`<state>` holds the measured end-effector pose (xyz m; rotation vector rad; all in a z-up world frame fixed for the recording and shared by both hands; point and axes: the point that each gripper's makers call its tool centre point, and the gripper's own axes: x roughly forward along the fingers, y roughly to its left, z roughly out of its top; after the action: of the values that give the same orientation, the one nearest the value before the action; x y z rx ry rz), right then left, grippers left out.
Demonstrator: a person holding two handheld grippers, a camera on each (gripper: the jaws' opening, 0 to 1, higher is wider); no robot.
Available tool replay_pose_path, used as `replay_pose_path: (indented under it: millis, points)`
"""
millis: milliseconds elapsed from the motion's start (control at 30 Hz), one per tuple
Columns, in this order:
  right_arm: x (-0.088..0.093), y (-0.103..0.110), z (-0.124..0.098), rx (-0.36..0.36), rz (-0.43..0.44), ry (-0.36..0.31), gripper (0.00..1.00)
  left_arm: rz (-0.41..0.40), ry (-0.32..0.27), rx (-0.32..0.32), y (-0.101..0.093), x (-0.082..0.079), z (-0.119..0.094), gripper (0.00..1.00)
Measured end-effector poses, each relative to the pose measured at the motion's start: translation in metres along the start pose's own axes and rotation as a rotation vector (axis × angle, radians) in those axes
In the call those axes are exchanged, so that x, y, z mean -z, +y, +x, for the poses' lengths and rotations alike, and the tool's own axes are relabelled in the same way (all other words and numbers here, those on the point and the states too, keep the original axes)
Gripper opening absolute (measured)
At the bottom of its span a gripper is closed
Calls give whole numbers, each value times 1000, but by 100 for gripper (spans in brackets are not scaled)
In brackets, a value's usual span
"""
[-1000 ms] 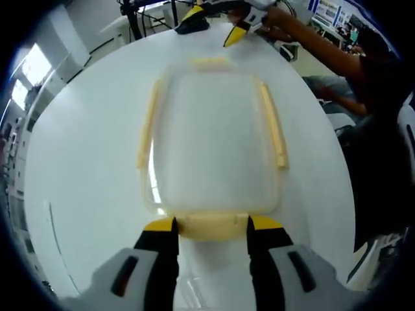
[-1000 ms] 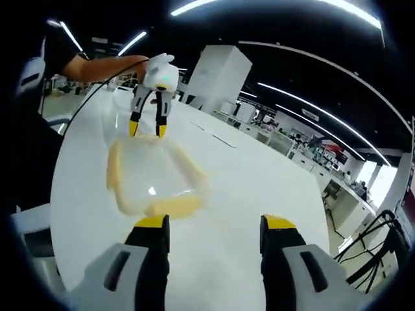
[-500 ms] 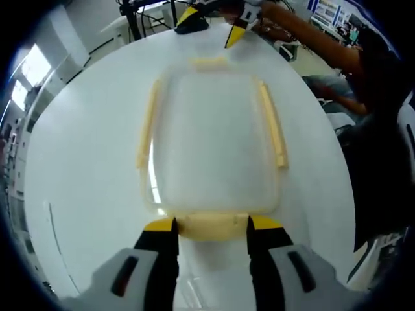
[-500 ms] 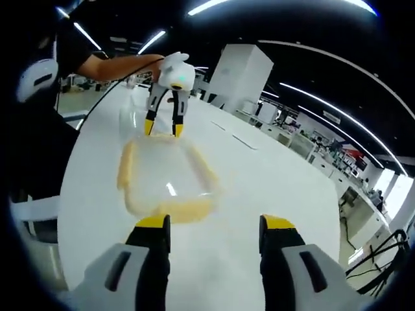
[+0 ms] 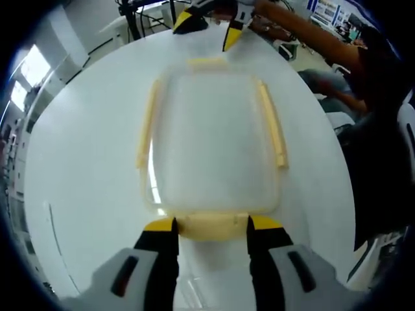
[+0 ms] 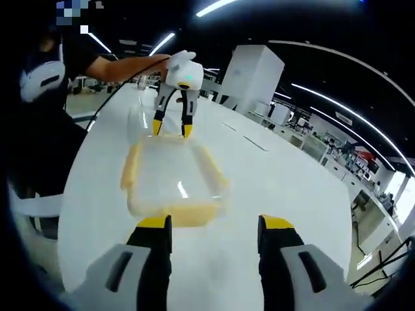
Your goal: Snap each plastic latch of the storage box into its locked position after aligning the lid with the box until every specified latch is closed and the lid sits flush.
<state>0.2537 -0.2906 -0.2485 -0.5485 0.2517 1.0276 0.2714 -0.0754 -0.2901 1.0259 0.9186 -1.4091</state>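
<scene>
Resting on the white desk (image 5: 78, 162), one storage box (image 5: 211, 146) shows four yellow latches; left tongs (image 5: 211, 228) straddle the near latch (image 5: 211, 225) with jaws apart, right tongs (image 6: 214, 225) gape empty.

place: large open-plan lab or workshop hall | cues: ceiling strip lights (image 6: 214, 6) upper centre; rows of workbenches (image 6: 311, 146) at right; white table (image 6: 285, 188); big white cabinet (image 6: 249, 78)

left gripper (image 5: 205, 225) jaws parted, right gripper (image 6: 214, 223) jaws parted
</scene>
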Motion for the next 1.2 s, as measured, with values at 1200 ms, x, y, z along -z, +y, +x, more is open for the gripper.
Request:
replay_pose_path:
  millis: [1200]
  points:
    - [10,28,27,-251,12,85,47,1,-8,2,0,-1,0,41]
